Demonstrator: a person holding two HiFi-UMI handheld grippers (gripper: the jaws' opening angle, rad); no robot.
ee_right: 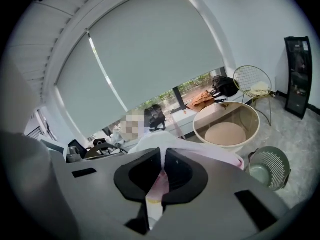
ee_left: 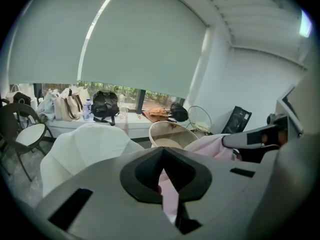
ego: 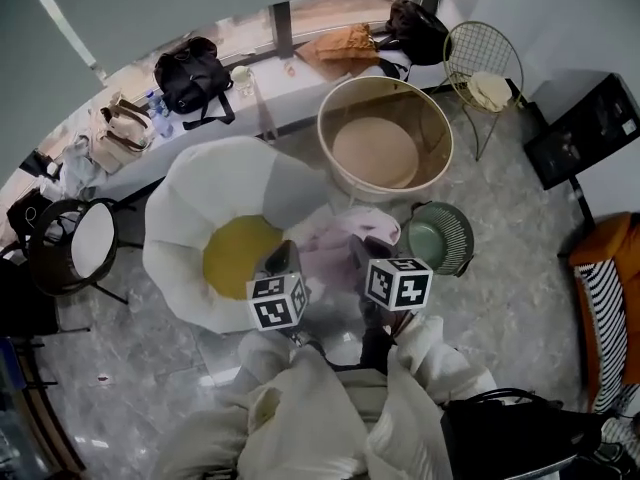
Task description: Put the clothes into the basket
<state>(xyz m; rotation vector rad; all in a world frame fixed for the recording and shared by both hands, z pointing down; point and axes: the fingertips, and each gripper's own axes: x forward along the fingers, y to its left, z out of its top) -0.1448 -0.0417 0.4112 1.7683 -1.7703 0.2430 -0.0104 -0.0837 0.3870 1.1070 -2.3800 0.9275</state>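
Pink garment (ego: 338,244) hangs just short of the basket (ego: 384,79). The left gripper (ee_left: 163,159) and right gripper (ee_right: 162,159) are each pinched tight on its cloth. The basket looks empty, so I'd say the drop is not yet done.

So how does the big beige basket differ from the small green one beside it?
The beige basket is far wider and taller than the green basket. The beige basket has smooth solid walls; the green basket has ribbed, slatted ones. Both are round, open-topped, stand on the floor and look empty.
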